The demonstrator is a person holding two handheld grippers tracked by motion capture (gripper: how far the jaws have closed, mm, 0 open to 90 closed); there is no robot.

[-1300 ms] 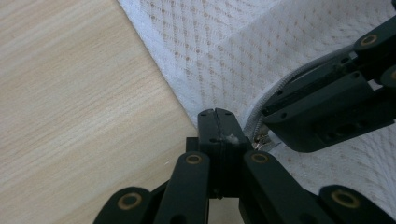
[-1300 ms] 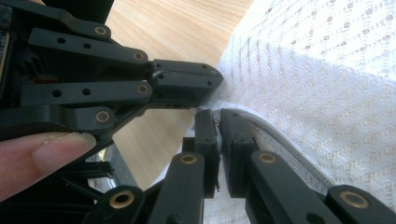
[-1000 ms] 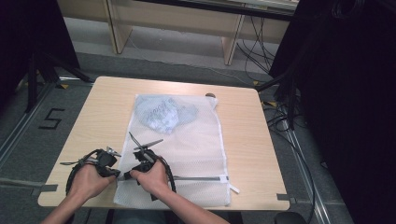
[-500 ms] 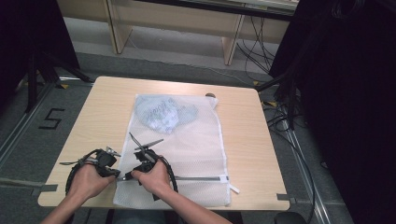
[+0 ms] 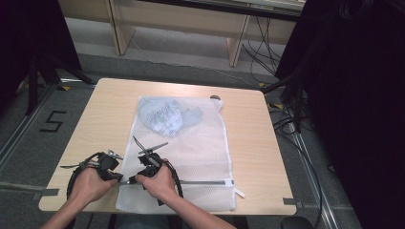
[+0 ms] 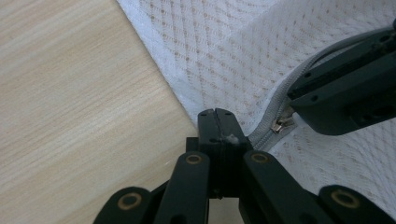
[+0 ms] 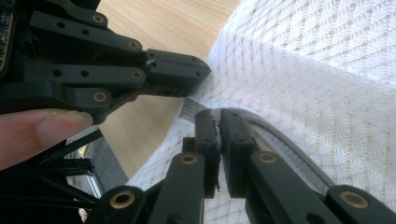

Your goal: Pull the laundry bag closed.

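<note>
Step in hand: you are set to work the zip of the white mesh laundry bag (image 5: 191, 157), which lies flat down the middle of the light wooden tabletop (image 5: 267, 143), its near end at the near edge.
Bag contents: a pale blue crumpled cloth (image 5: 165, 117) sits inside at the bag's far end, well apart from the zip, so it should not snag.
Zip: the grey zipper track (image 5: 200, 182) runs across the bag close to the near edge; its small metal slider (image 6: 281, 125) is at the bag's near-left corner.
Left gripper (image 6: 217, 122): jaws pressed together on the bag's hem right at the corner, just beside the slider. Keep this pinch firm and low; it is your anchor.
Right gripper (image 7: 219, 122): jaws nearly together, nipping the slider's pull tab, as best the close view shows. Check the tab is seated well between the pads before you draw.
Next move, as I judge it: pull the right gripper along the track towards the tabletop's right edge, level and in line with the teeth.
Risk: lifting bunches the mesh and jams the slider; a weak left pinch lets the whole bag slide.
</note>
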